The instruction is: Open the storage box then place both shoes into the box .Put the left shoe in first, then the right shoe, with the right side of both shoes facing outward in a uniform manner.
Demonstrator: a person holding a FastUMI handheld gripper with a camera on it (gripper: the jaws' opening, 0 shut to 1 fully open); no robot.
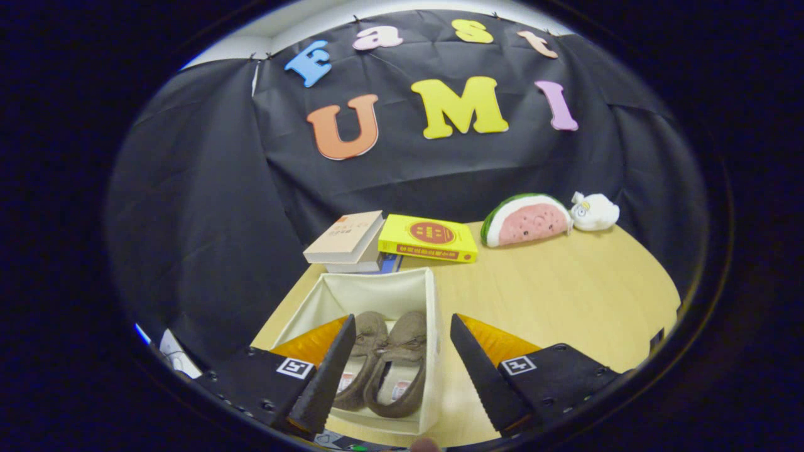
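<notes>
A white fabric storage box (377, 295) stands open on the wooden table, below and just ahead of my fingers. Two grey-brown slip-on shoes lie side by side inside it, toes pointing away: the left one (363, 351) and the right one (402, 361). My gripper (402, 339) hovers above the box with its jaws wide apart and nothing between them. The left fingertip (342, 351) hangs over the box's left part, partly hiding the left shoe. The right fingertip (468, 355) hangs just outside the box's right wall.
Beyond the box lie a beige book (344, 238) on a stack and a yellow book (428, 237). A watermelon-slice plush (527, 220) and a small white plush (593, 211) sit at the table's far right. Bare tabletop (565, 295) spreads to the right of the box.
</notes>
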